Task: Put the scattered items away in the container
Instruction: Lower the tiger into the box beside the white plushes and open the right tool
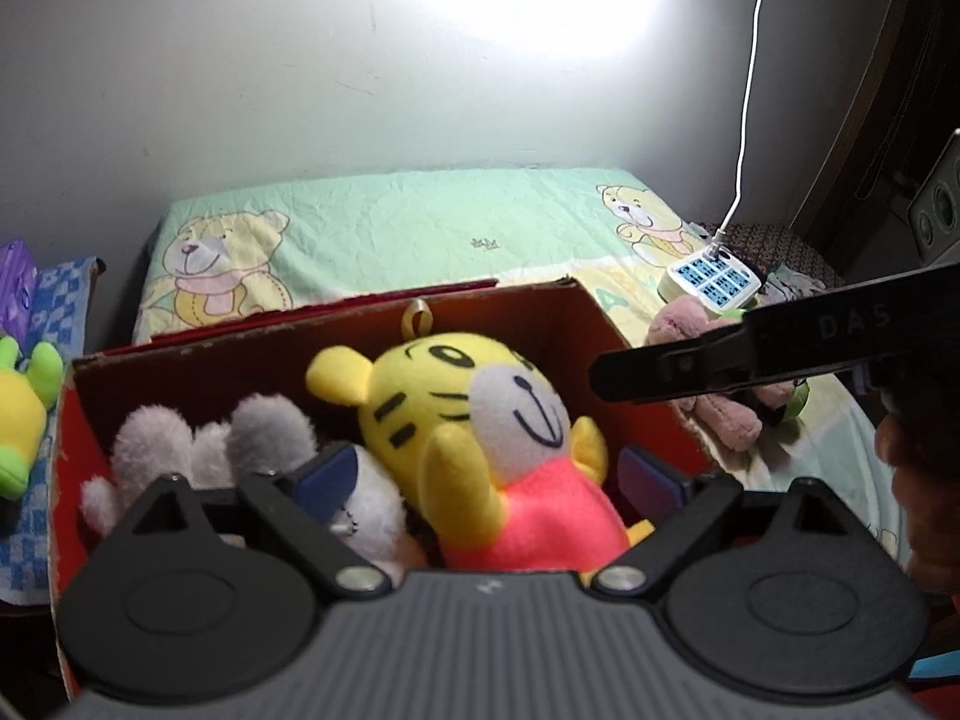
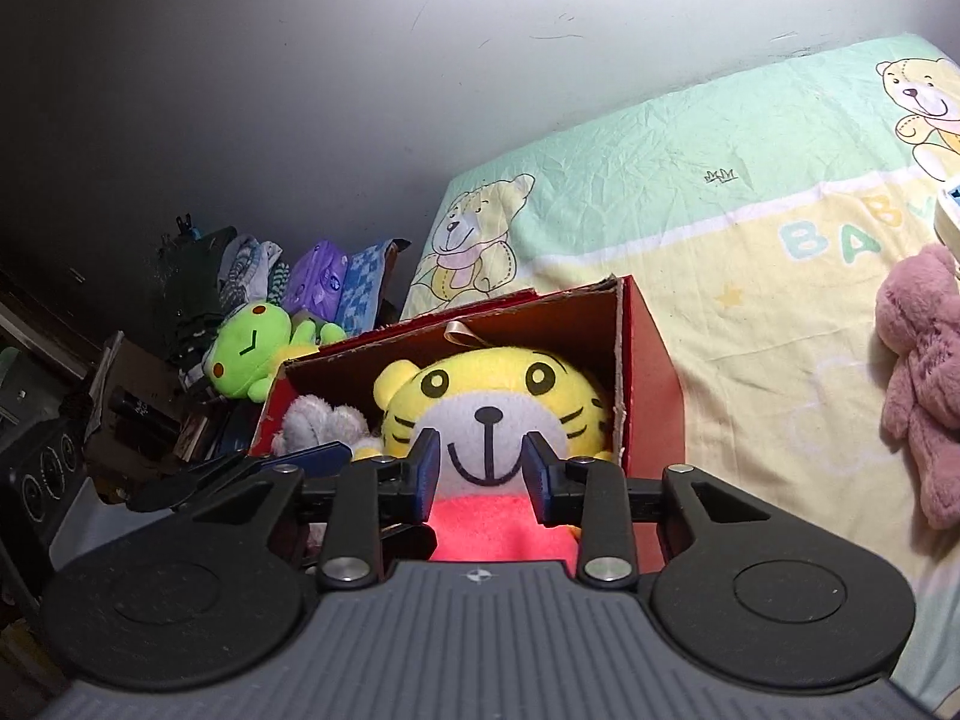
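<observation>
The bed, under its bear-print sheet, carries the red cardboard box at its near left. Lying in the box are the yellow tiger plush and, to its left, a grey plush. The left gripper stands released, straddling the tiger without pressing it, so that toy looks just delivered. The right gripper is narrowed in front of the tiger's face; whether it pinches anything I cannot tell. The pink plush lies on the sheet well right of the box, the green frog plush off the bed's left. The next move probably calls for lifting clear and reaching for the pink one.
</observation>
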Tool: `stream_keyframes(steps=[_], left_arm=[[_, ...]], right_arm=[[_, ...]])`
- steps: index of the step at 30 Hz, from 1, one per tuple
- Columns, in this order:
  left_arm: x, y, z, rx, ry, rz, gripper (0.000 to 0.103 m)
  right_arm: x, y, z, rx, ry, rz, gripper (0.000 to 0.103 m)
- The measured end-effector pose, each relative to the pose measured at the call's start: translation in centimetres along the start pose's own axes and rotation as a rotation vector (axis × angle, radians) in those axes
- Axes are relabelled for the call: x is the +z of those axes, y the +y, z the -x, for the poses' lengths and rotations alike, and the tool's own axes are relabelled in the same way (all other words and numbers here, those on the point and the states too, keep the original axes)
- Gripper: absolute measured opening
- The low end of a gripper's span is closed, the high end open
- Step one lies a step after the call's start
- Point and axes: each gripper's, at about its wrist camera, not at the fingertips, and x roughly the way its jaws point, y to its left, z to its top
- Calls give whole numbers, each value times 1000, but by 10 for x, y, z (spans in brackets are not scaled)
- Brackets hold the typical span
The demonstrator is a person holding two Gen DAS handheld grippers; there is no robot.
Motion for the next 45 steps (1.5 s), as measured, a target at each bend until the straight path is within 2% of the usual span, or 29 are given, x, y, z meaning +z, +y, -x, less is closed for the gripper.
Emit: stream_keyframes(steps=[2, 5, 6, 8, 11, 17, 21, 23, 25, 30, 40, 45], left_arm=[[-1, 1, -7, 4, 19, 6, 94], [-5, -3, -17, 23, 29, -5, 94], [-6, -4, -19, 16, 30, -7, 94], [-6, -7, -23, 3, 35, -15, 94], [-7, -13, -33, 28, 46, -43, 94], [-6, -12, -33, 42, 56, -61, 94], [-3, -9, -33, 99, 71, -43, 94], [0, -8, -34, 109, 85, -21, 94], [4, -9, -35, 118, 98, -3, 95], [8, -15, -36, 193, 117, 13, 97], [6, -25, -31, 266, 134, 35, 97], [2, -30, -30, 295, 144, 38, 98]], right_arm=[[-2, 0, -12, -26, 26, -5, 30], [-6, -1, -28, -21, 82, -25, 30], [-8, -1, -31, -29, 81, -20, 26], [-10, 4, -33, -58, 75, 24, 25], [-9, 6, -35, -72, 71, 53, 26], [-8, -4, -27, -8, 43, -1, 29], [-10, -10, -23, -5, 22, -21, 30], [-13, -15, -21, 7, 1, -37, 27], [-15, -15, -18, 16, -11, -34, 27], [-17, -17, -14, 20, -20, -24, 28], [-24, -25, -6, 41, -34, -10, 28], [-25, -21, -6, 23, -21, 24, 27]])
